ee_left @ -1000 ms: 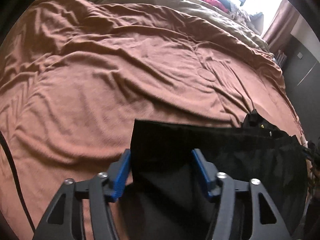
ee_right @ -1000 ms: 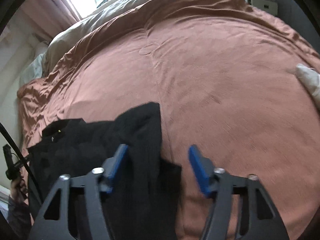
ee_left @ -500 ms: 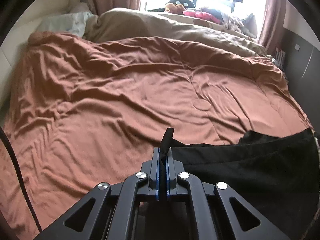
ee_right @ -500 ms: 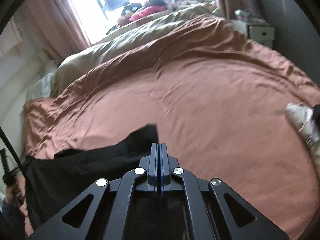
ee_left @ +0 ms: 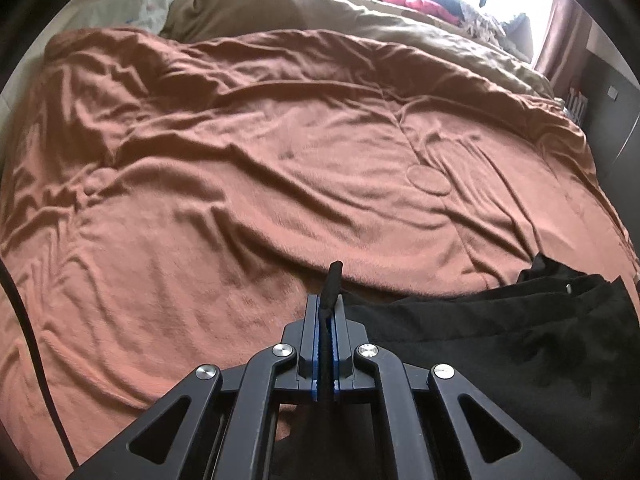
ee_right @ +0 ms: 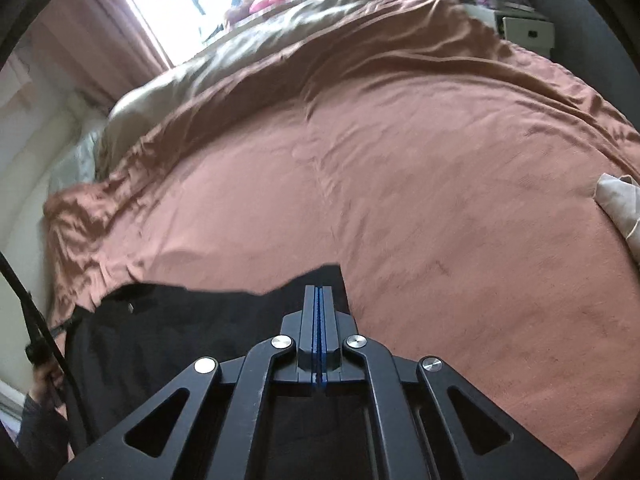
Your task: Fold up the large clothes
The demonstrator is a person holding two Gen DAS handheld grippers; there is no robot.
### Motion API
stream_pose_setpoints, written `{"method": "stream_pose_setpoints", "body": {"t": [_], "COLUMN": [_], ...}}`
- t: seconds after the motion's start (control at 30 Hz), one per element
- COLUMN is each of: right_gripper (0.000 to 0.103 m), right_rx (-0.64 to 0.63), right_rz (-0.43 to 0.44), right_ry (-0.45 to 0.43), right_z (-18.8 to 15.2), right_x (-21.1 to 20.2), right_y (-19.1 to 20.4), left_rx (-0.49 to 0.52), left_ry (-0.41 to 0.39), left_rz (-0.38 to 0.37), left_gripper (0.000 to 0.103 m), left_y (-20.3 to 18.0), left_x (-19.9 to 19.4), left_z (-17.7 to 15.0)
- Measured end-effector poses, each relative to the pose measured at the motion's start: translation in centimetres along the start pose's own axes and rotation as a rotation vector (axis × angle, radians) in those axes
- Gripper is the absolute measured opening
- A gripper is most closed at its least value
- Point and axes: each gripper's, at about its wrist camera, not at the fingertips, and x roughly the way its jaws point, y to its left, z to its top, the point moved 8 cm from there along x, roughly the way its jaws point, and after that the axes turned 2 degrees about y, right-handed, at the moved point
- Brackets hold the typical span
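Two jaws clench one black garment (ee_left: 500,344), an end each.
Its long axis runs left gripper (ee_left: 327,312) to right gripper (ee_right: 319,300), along the bed's (ee_left: 280,168) near edge; far bed lies bare.

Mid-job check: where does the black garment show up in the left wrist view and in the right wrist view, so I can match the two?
Left wrist view: the black garment fills the lower right, one edge pinched in the left hand-held gripper.
Right wrist view: the black garment lies lower left, its corner at the shut right hand-held gripper.
Shared landmark: the round patch on the rust-brown bedspread.
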Motion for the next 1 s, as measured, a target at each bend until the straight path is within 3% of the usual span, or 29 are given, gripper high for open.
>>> {"method": "stream_pose_setpoints", "body": {"t": [0.03,0.07,0.1,0.13,0.17,0.2,0.37,0.43,0.47,0.53,0.57,0.73,1.0], "right_gripper": [0.000,0.009,0.038,0.060,0.091,0.093,0.092,0.059,0.027,0.013,0.001,0.000,0.001], "right_rx": [-0.009,-0.011,-0.004,0.005,0.013,0.018,0.024,0.013,0.009,-0.020,-0.038,-0.010,0.004], "right_rz": [-0.017,-0.027,-0.020,0.006,0.033,0.049,0.035,0.050,0.058,0.052,0.041,0.019,-0.040], "right_ry": [-0.001,0.004,0.017,0.032,0.044,0.057,0.081,0.113,0.144,0.164,0.152,0.035,0.058], "right_z": [0.1,0.2,0.1,0.1,0.0,0.3,1.8,1.7,1.4,1.4,1.7,3.4,2.4], "right_x": [0.0,0.1,0.3,0.5,0.8,1.2,2.4,3.4,4.0,4.9,5.0,3.3,5.2], "right_y": [-0.2,-0.3,-0.4,-0.3,0.1,0.1,-0.1,0.3,0.6,0.9,1.0,0.5,1.6], "left_rx": [0.004,0.006,0.006,0.005,0.001,-0.002,0.002,0.005,0.009,0.015,0.018,0.017,0.051], "left_ry": [0.002,0.003,0.004,0.006,0.008,0.009,0.012,0.015,0.017,0.016,0.012,-0.039,0.034], "left_rz": [0.001,0.002,0.000,-0.001,-0.005,-0.007,-0.004,0.000,0.002,0.007,0.008,0.015,0.075], "left_gripper": [0.004,0.004,0.004,0.004,0.004,0.004,0.004,0.004,0.004,0.004,0.004,0.004,0.005], "left_y": [0.0,0.0,0.0,0.1,0.2,0.2,0.3,0.1,0.1,-0.1,-0.2,-0.4,-0.8], "left_x": [0.0,-0.1,-0.1,-0.2,-0.3,-0.3,-0.3,-0.1,0.0,0.2,0.2,-0.6,1.2], "left_z": [-0.1,-0.2,-0.3,-0.4,-0.5,-0.5,-0.6,-0.6,-0.6,-0.6,-0.5,0.5,-0.1]}}
